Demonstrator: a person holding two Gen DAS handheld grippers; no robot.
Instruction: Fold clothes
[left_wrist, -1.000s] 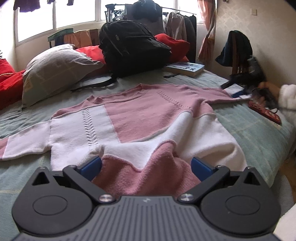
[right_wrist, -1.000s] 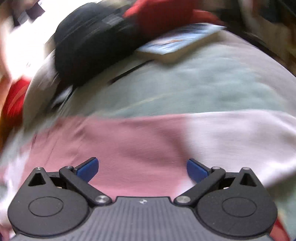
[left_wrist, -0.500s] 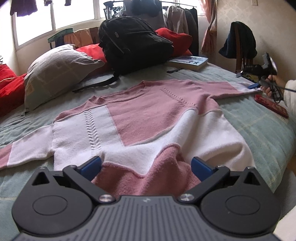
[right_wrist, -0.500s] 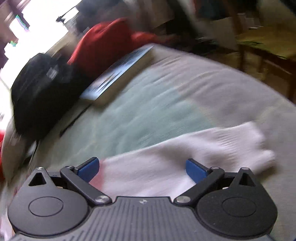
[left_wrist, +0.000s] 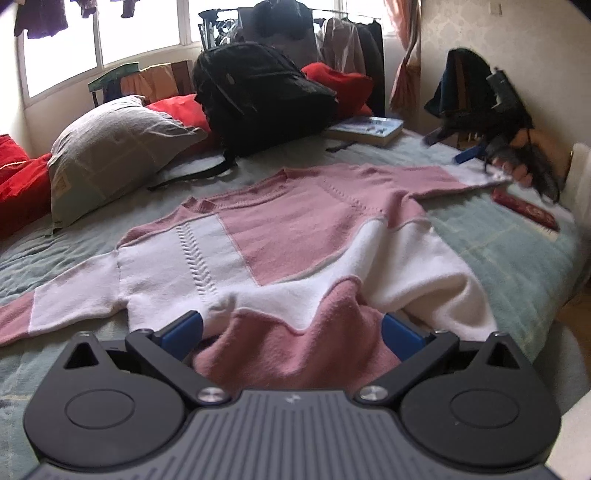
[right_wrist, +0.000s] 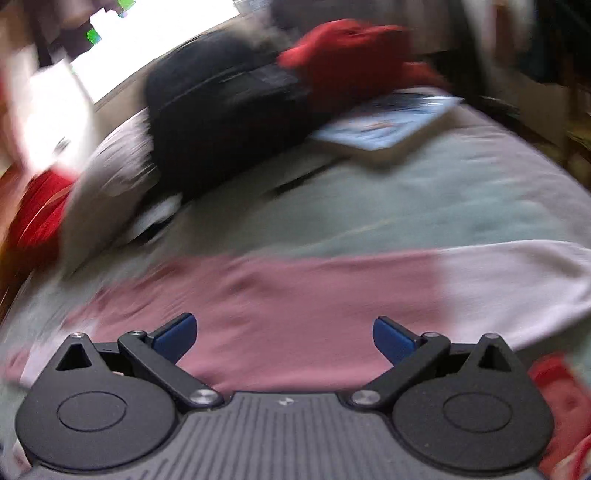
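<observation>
A pink and white knit sweater (left_wrist: 288, 236) lies spread face up on the green bedcover (left_wrist: 517, 251), sleeves out to both sides. My left gripper (left_wrist: 291, 328) is open at the sweater's hem, and a raised fold of pink hem sits between its blue fingertips. My right gripper (right_wrist: 284, 330) is open just above the sweater's right sleeve (right_wrist: 295, 295), whose white cuff (right_wrist: 517, 280) lies to the right. In the left wrist view the right gripper (left_wrist: 476, 151) shows at the far right by that cuff. The right wrist view is motion-blurred.
A black backpack (left_wrist: 258, 99), a grey pillow (left_wrist: 110, 147), red cushions (left_wrist: 22, 184) and a book (left_wrist: 365, 129) lie at the head of the bed. A red flat object (left_wrist: 524, 208) lies near the right edge. A chair with dark clothes (left_wrist: 461, 92) stands beyond.
My right gripper has swung back left along the sleeve, from the white cuff to the pink part. My left gripper has stayed at the hem, still open.
</observation>
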